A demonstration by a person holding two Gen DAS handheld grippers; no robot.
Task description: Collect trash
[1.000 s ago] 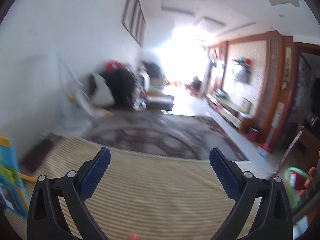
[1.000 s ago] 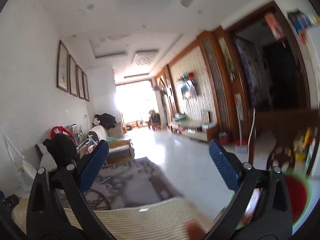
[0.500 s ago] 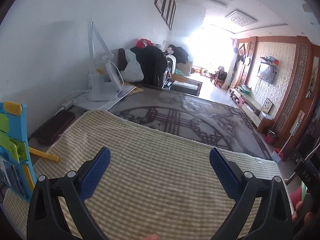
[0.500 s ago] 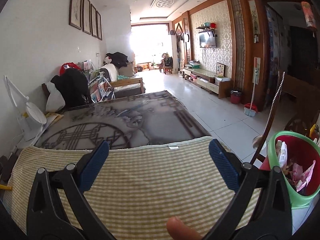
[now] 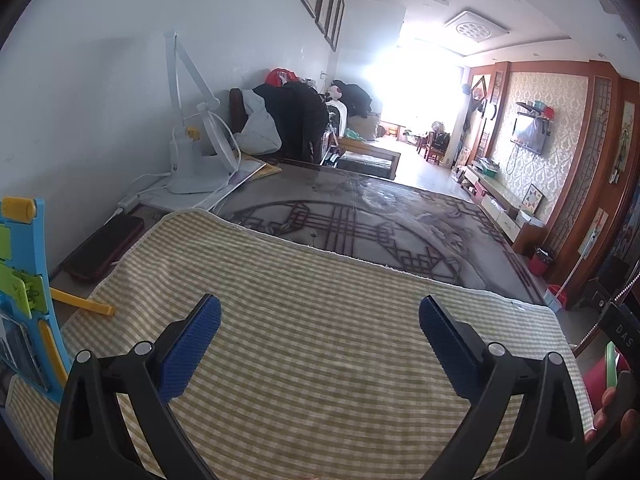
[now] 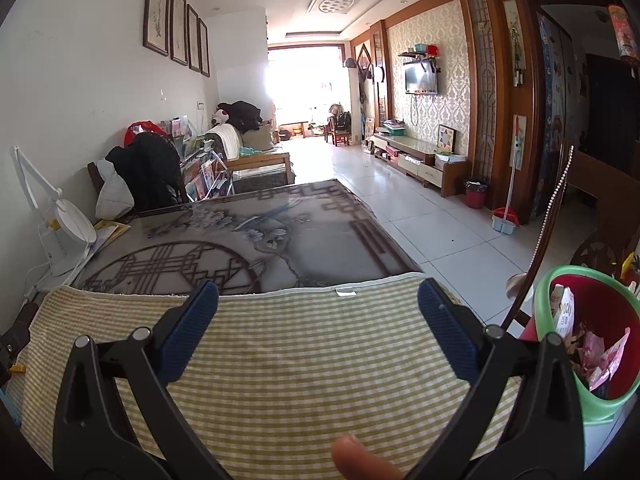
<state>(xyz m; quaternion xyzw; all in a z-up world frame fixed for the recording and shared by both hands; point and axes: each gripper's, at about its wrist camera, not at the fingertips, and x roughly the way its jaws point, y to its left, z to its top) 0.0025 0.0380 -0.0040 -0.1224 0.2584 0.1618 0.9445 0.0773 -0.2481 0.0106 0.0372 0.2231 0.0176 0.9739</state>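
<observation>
Above the checked cloth (image 6: pixel 304 364), now level after a second of swinging: left gripper (image 5: pixel 320 322) and right gripper (image 6: pixel 318 306) both spread wide and empty, trash only in the green-rimmed bin (image 6: pixel 558 376) just right of the cloth — collection likely complete.

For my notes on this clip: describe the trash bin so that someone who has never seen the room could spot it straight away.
Start at the table covered by the green checked cloth. Just off its right edge, beside the right gripper, stands the trash bin, with crumpled wrappers inside. Its bright green rim around a red inside sets it apart from the small plain red bin far off by the TV cabinet.
</observation>
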